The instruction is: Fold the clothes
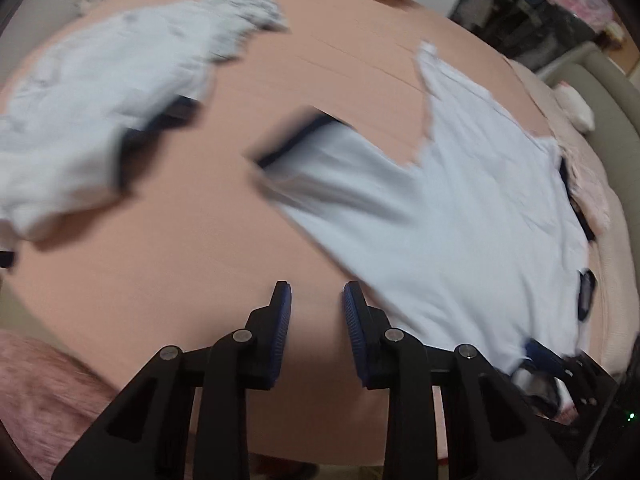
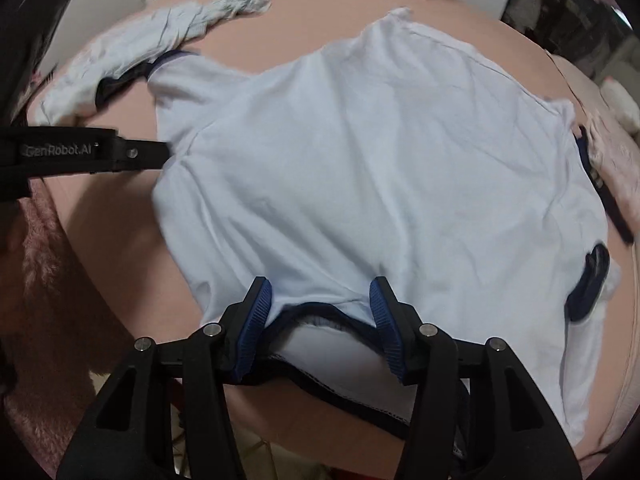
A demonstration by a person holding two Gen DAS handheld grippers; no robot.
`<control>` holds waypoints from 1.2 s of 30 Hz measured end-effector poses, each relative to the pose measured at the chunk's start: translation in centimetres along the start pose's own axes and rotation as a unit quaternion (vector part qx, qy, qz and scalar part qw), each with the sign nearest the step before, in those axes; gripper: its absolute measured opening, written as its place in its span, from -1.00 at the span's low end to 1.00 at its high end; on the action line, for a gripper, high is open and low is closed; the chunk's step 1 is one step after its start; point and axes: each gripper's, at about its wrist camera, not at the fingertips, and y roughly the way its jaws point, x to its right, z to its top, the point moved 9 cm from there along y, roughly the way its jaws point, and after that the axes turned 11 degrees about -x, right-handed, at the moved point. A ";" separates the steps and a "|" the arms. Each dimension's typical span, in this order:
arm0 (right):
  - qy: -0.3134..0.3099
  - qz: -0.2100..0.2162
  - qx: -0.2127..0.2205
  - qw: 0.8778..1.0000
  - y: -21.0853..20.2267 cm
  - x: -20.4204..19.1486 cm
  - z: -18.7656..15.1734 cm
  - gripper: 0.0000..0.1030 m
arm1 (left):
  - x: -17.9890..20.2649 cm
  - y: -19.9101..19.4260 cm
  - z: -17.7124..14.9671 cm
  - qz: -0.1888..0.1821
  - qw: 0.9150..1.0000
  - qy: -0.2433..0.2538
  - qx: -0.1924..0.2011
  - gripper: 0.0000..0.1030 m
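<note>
Where "GenRobot.AI" marks the left hand-held gripper point(image 2: 166, 152), both hand-held grippers released over T-shirt point(image 2: 380, 160).

The left gripper point(image 1: 316, 300) is seen with its jaws apart and nothing caught between them, just bare pink bed point(image 1: 168, 264). A white shirt point(image 1: 472, 216) with navy trim is spread out to the right; another pale, blurry garment point(image 1: 92, 120) is bunched upper left.
</note>
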 end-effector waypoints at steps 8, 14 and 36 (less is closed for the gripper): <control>0.020 0.058 0.016 0.998 -2.9 0.0 1.4 0.02 | -2.0 0.1 3.6 -0.028 0.997 0.065 -0.026 -0.41; -0.028 0.058 0.054 0.996 -4.5 -2.8 8.7 0.02 | -1.3 -0.6 7.1 -0.082 0.993 0.080 0.002 -0.41; -0.155 0.045 -0.004 0.987 1.8 -8.4 16.4 0.04 | -4.8 1.5 5.5 -0.073 0.996 0.000 -0.042 -0.40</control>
